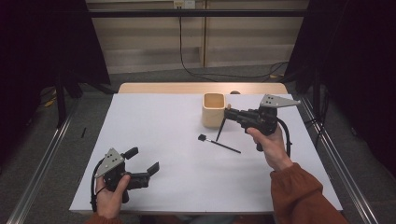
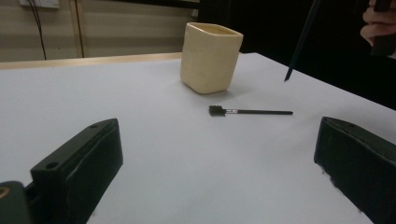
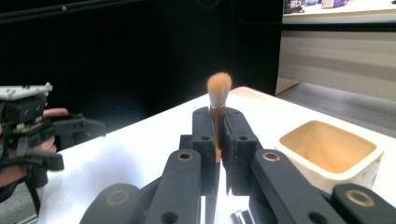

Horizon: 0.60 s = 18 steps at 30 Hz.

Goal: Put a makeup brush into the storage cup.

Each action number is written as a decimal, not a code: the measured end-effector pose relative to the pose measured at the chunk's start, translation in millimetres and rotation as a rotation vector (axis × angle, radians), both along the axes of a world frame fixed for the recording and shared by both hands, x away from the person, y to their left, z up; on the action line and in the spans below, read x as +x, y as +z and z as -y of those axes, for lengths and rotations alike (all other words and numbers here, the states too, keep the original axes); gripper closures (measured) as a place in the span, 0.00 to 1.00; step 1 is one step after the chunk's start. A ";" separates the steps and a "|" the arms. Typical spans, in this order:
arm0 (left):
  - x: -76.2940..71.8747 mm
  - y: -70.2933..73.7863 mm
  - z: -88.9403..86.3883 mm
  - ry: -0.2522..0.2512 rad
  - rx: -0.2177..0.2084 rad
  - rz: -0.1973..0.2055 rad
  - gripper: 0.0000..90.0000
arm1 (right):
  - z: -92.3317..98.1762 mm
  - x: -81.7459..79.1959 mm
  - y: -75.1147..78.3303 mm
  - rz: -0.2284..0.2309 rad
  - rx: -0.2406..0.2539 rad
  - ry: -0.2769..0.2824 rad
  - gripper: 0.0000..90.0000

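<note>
A makeup brush (image 3: 218, 100) with an orange tuft was held upright, clamped between the 2 jaws of the right gripper (image 1: 229, 113), its dark handle slanting down toward the table (image 1: 159, 140) just beside the cream cup (image 1: 214, 110). The cup, open-topped and square with rounded corners, stood near the far edge of the white table. A second, small black brush (image 1: 219, 143) was seen lying flat in front of the cup, apart from it. Well apart from the cup, at the near left corner, the left gripper (image 1: 144, 160) was held low over the table with its jaws spread wide and nothing between them.
</note>
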<state>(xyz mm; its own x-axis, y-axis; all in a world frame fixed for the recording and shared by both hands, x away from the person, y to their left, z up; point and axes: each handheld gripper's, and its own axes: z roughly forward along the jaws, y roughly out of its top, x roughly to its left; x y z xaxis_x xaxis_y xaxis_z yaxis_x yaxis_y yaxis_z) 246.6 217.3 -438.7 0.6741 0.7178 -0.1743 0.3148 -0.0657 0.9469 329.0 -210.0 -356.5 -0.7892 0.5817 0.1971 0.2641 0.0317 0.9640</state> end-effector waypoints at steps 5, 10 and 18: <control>0.2 -1.4 1.0 -0.012 0.020 0.002 0.02 | 1.1 9.2 9.1 0.023 -0.008 -0.019 0.94; 0.9 -2.5 0.9 -0.020 0.019 0.000 0.02 | 2.5 17.2 17.9 0.033 -0.011 -0.041 0.93; -2.9 -0.4 2.7 -0.033 0.018 0.018 0.02 | 2.1 33.5 27.4 0.037 -0.011 -0.068 0.93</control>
<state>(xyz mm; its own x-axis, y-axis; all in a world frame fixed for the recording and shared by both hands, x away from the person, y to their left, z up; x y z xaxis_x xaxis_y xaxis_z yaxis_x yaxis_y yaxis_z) 243.7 214.6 -439.0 0.7002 0.6981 -0.1496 0.2952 -0.0924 0.9510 362.5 -212.1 -329.1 -0.7544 0.6362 0.1615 0.2297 0.0254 0.9729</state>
